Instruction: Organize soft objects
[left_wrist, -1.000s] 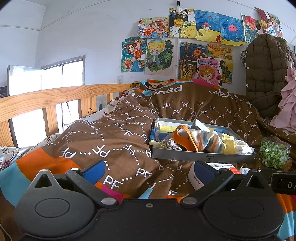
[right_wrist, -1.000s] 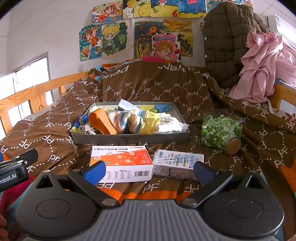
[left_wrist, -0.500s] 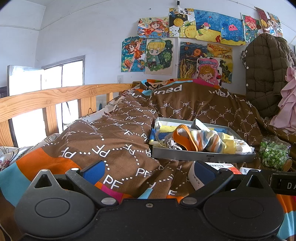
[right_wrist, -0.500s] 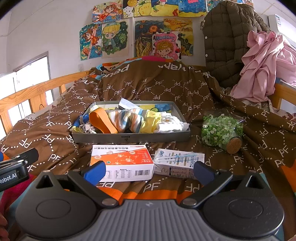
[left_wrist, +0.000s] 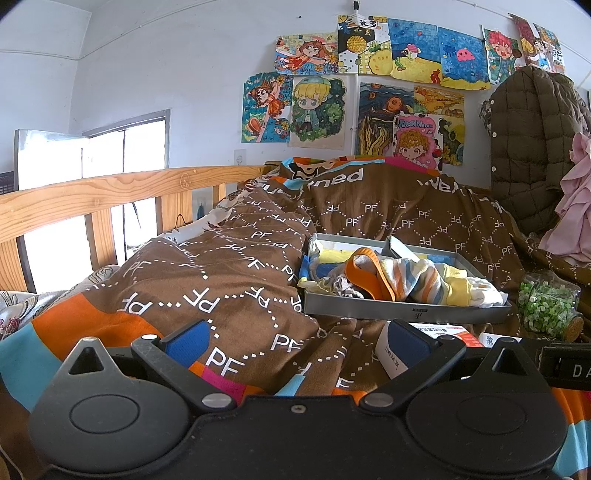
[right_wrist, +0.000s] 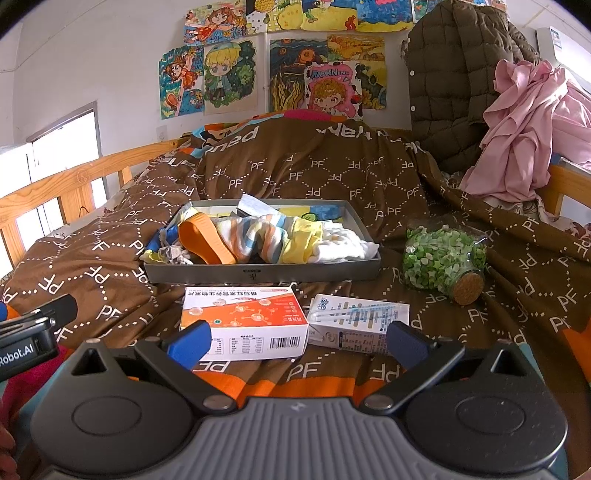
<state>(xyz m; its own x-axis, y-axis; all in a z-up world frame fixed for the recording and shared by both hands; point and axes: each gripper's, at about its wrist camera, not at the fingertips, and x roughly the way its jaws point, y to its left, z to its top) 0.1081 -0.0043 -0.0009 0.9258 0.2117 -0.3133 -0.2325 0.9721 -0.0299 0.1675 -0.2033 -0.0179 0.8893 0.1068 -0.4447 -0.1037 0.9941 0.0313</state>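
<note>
**One tray of soft things, two boxes, one jar**

One grey tray sits on the brown blanket. It holds a heap of soft items: an orange-banded piece, a striped cloth, a yellow cloth and a white cloth; smaller scraps at the left end are too tangled to count. Just in front of the tray lie two boxes, an orange box and a pale box, side by side. One jar of green bits lies on its side to the tray's right. The right gripper and left gripper both hover low over the blanket, jaws spread wide, holding nothing.
</note>
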